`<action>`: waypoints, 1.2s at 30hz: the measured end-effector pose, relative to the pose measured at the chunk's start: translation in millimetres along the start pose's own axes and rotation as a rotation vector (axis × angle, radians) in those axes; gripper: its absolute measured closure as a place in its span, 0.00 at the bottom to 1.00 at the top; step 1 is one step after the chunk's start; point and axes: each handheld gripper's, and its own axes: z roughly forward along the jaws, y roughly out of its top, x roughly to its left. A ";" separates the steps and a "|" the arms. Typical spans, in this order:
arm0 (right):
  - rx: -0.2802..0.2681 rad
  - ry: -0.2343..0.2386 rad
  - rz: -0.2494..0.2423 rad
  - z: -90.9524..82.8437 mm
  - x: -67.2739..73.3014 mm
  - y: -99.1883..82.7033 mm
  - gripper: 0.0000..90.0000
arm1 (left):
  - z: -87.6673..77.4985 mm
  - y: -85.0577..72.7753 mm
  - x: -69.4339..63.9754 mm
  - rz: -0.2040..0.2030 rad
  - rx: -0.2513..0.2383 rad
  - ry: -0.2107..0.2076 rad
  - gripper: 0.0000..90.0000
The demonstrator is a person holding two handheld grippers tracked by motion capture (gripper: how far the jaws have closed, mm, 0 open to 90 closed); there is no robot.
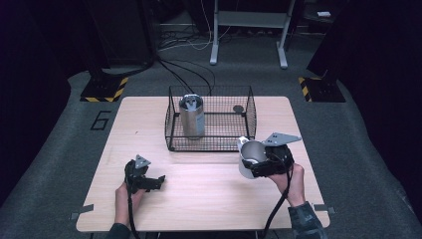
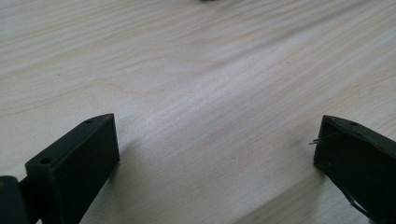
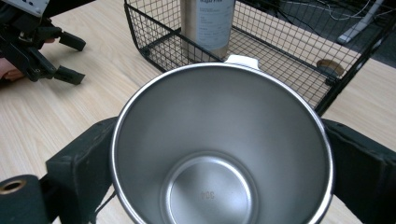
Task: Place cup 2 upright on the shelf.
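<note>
The left gripper (image 1: 158,181) rests low over the near-left part of the table (image 1: 209,199), well apart from the work. In the left gripper view its jaws stand wide apart with bare wood between them; it holds nothing. Risk from this side is low, provided it remains clear of the carrying path.

At the centre, the wire basket (image 1: 175,130) stands toward the far edge of the table. It contains an upright steel bottle (image 1: 192,117) at its left end and a small dark disc (image 1: 238,108) on the floor near the far-right corner. The bottle is tall and narrow; a knock to the basket wall is likely to tip it.

On the right, the right gripper (image 1: 255,163) clamps a steel cup (image 1: 252,154) across its body, one jaw on each side, as the right gripper view confirms. The cup is lifted and tilted, just in front of the basket's near-right corner, with its open mouth toward the gripper camera.

Probable faults from this position:
- Slip. The cup wall is smooth, polished and tapered, so flat jaws have little purchase. Any relaxing of the squeeze may let it rotate or drop.
- Rim strike. The cup is close to the basket's top wire. Too low an approach would catch the wire and shift the basket.
- Collision inside. Placement too far left would hit the bottle.
- Bad release. Letting go while the cup is tilted is likely to leave it rolling on the mesh floor.
</note>
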 end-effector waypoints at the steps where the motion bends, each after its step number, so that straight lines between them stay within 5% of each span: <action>1: -0.002 0.004 -0.007 0.5 -0.2 1.9 0.06 | 0.0 0.0 -0.1 -0.001 0.000 -0.001 0.00; 36: -0.035 0.037 -0.047 19.5 -12.1 76.4 0.06 | -0.1 0.0 -0.1 -0.001 0.002 -0.001 0.00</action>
